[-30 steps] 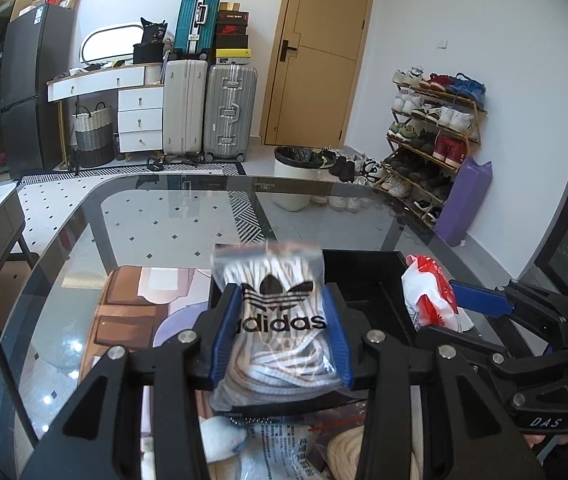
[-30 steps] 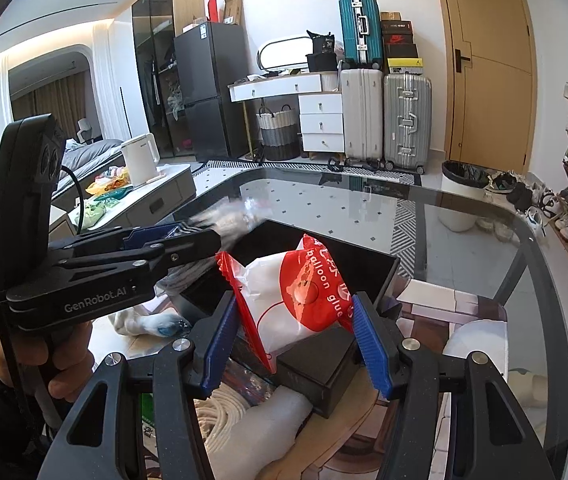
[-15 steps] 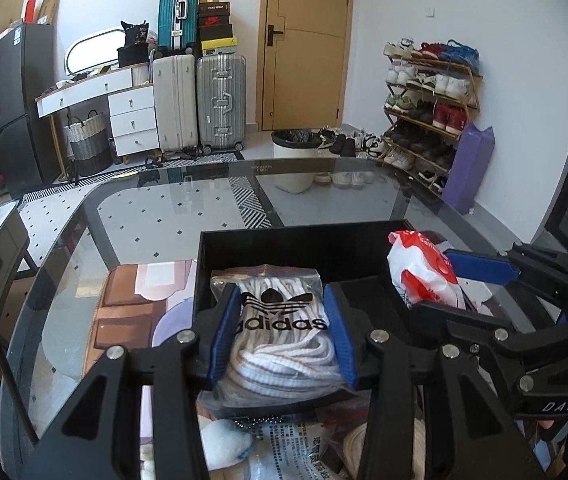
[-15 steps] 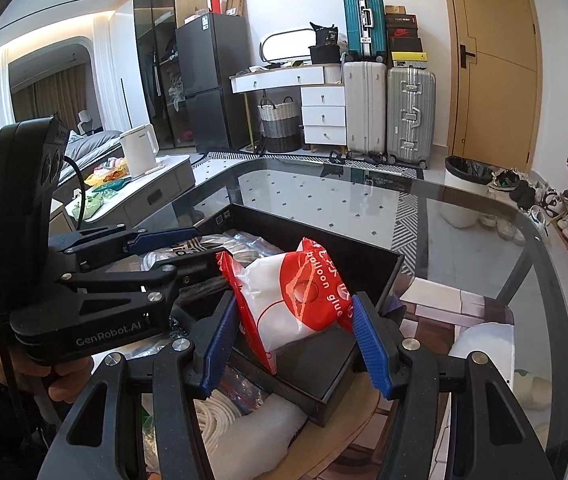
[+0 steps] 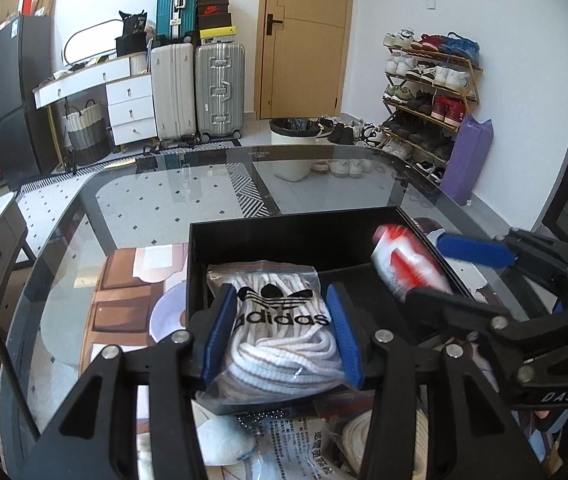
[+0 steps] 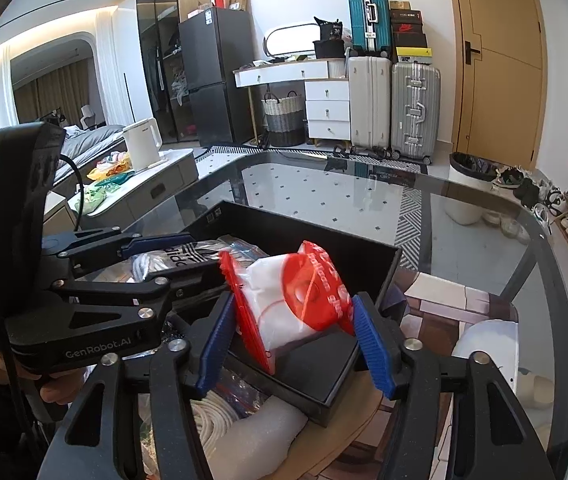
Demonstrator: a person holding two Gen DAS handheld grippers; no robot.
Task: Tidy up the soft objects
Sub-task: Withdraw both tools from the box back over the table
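Note:
A clear Adidas bag of white laces [image 5: 284,320] lies in the left part of the black box [image 5: 284,228]. My left gripper [image 5: 280,296] straddles it, jaws opening, blue pads loose at its sides. A red-and-white balloon-glue bag [image 6: 296,300] sits between the pads of my right gripper [image 6: 293,304], over the box's right part [image 6: 324,236]. Those jaws are opening too, and the bag looks blurred, with small gaps to the pads. The right wrist view shows the left gripper [image 6: 200,254] over the Adidas bag [image 6: 180,258]. In the left wrist view the right gripper [image 5: 440,272] flanks the red bag [image 5: 404,264].
The box stands on a glass table [image 5: 164,208]. In front of it lie a printed packet [image 5: 284,440], a white puff [image 5: 224,440], a coil of white rope [image 6: 212,416] and a white foam piece [image 6: 260,428]. A hand [image 6: 56,392] grips the left tool.
The left gripper came down with the Adidas bag from above the box onto its floor, then its pads spread. The right gripper's pads spread as well, and the red bag has gone blurred.

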